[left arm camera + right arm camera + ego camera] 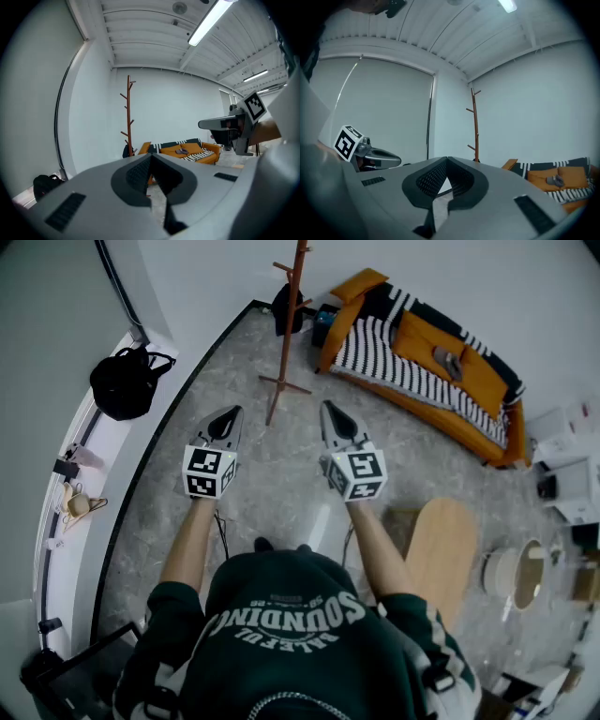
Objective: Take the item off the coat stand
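Your left gripper (228,416) and right gripper (334,414) are both closed and empty, well short of the far coat stand (285,343). The dark item (287,307) hangs low on it. If you tug sideways, the slim stand may tip. The left gripper view shows the upper pegs (127,96) bare, while the head view foreshortens them.
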Demonstrator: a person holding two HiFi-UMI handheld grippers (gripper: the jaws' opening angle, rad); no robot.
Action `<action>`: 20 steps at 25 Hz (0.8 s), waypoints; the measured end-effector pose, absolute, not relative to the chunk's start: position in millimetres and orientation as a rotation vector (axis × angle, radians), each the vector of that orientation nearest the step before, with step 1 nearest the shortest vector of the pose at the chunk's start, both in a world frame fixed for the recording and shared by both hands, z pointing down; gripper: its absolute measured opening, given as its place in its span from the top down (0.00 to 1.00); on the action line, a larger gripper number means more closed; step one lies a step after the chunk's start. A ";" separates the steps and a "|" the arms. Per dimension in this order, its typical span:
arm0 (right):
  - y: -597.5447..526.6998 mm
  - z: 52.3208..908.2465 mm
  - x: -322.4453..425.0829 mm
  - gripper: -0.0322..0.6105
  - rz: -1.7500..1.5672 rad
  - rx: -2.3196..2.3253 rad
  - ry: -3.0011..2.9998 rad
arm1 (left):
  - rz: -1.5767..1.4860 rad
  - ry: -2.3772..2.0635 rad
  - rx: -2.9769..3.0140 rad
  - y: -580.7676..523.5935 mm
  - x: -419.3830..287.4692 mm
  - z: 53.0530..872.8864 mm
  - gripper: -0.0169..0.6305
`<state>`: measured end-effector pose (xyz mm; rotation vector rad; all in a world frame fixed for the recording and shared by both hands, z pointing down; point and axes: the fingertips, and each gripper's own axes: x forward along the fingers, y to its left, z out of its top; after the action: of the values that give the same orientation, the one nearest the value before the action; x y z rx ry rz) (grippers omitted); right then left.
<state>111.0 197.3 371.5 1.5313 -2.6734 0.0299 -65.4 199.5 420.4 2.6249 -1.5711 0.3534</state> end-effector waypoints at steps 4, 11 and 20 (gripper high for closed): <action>191.2 378.2 108.5 0.95 0.020 1.519 -2.680 | 0.335 -1.566 2.625 194.2 -66.6 420.2 0.97; 181.7 387.1 99.5 0.95 0.036 1.487 -2.652 | 0.322 -1.553 2.616 190.3 -67.5 425.4 0.97; 170.0 388.5 82.5 0.95 0.070 1.480 -2.656 | 0.321 -1.532 2.616 181.9 -80.5 428.7 0.97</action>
<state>82.5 170.0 388.5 1.4805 -2.6564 0.0704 -80.5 181.9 428.7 2.6159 -1.5318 0.3213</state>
